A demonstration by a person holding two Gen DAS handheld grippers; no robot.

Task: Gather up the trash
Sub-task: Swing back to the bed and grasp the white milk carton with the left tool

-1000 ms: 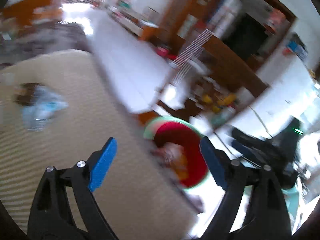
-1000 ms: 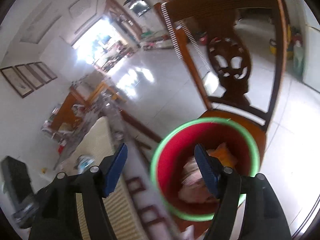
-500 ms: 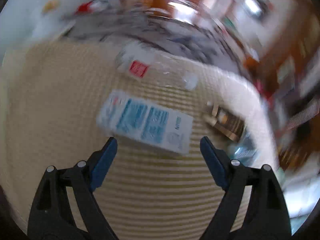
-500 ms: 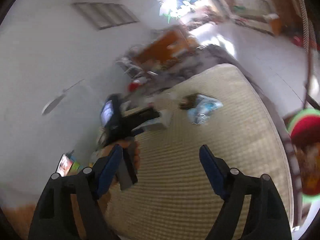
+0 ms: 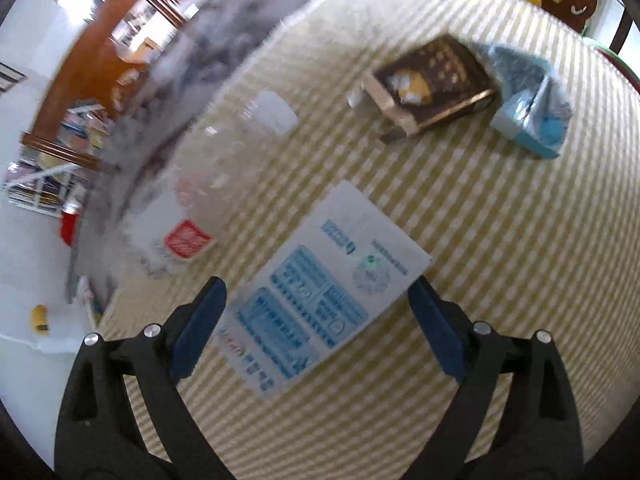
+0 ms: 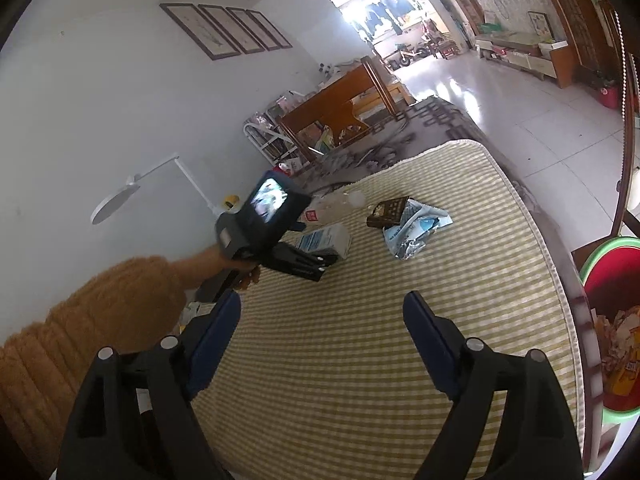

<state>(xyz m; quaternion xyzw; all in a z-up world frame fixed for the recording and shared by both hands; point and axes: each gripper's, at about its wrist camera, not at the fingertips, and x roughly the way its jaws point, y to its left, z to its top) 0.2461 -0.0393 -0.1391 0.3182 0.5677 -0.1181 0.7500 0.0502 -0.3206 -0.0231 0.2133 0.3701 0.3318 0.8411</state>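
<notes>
Four pieces of trash lie on the yellow-striped mat (image 6: 360, 360). White carton (image 5: 320, 300), blue print facing up, lies flat and sits between the blue fingers of the left gripper (image 5: 316, 320); jaws spread wide to either side of it. Contact with the carton cannot be told from the left wrist view. Clear plastic bottle (image 5: 224, 172), red label, lies on its side just beyond the carton, near the mat's far edge. Brown box (image 5: 436, 84), one end flap open, lies farther on; crumpled blue wrapper (image 5: 528, 108) touches its right side.

Right wrist view: right gripper (image 6: 320, 340) held above the near part of the mat, jaws wide apart, nothing between them. Person's left hand (image 6: 240, 268), in an orange-brown knit sleeve, holds the left gripper low over the carton. Red bin (image 6: 612, 280) with green rim sits past the mat's right edge, paper scraps visible inside.
</notes>
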